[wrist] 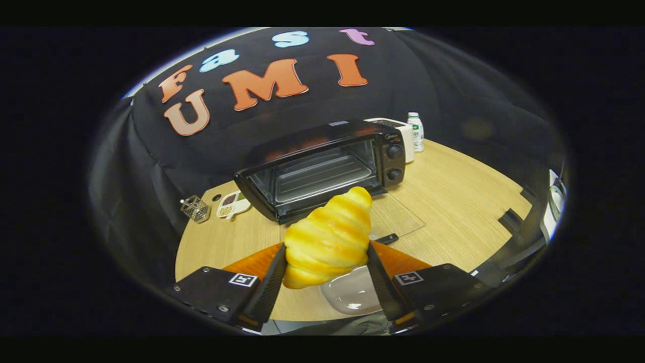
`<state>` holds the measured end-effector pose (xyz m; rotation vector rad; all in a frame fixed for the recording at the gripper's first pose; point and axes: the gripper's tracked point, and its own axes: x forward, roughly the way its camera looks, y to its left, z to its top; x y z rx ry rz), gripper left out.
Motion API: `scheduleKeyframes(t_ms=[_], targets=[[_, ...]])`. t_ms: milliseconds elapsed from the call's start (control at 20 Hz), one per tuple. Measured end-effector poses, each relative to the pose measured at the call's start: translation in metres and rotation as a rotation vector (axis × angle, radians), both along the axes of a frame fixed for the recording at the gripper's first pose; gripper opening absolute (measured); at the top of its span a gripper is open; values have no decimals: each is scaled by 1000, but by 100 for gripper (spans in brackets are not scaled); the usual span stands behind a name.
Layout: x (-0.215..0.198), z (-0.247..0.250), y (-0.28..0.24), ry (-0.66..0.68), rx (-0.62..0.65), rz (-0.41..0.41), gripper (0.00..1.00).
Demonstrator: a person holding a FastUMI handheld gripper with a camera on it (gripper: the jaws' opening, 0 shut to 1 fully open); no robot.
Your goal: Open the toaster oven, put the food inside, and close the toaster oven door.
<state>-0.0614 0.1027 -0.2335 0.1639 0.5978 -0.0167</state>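
Gripper view: tongs (326, 267) around croissant (328, 239)

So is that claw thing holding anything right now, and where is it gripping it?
Yes: the gripper is shut on the croissant, both fingers pressing its wider lower half from either side; its tip points toward the open toaster oven.

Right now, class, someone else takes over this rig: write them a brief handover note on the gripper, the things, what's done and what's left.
Gripper: shut on the croissant, held above the wooden table and a clear dish.
Toaster oven: just beyond the croissant, its glass door folded down flat, rack bare.
Done: door opened, food picked up.
Left: set the croissant on the rack, let go, close the door.
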Motion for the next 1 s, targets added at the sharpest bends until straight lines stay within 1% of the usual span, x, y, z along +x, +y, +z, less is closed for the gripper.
scheduleKeyframes(t_ms=[300,500,650,850,1000], targets=[[33,-5,16,8,47,67,83],[66,-7,28,1,120,105,83],[90,-7,36,-6,199,110,83],[120,-13,41,-12,261,111,83],[135,-20,45,-12,309,101,83]])
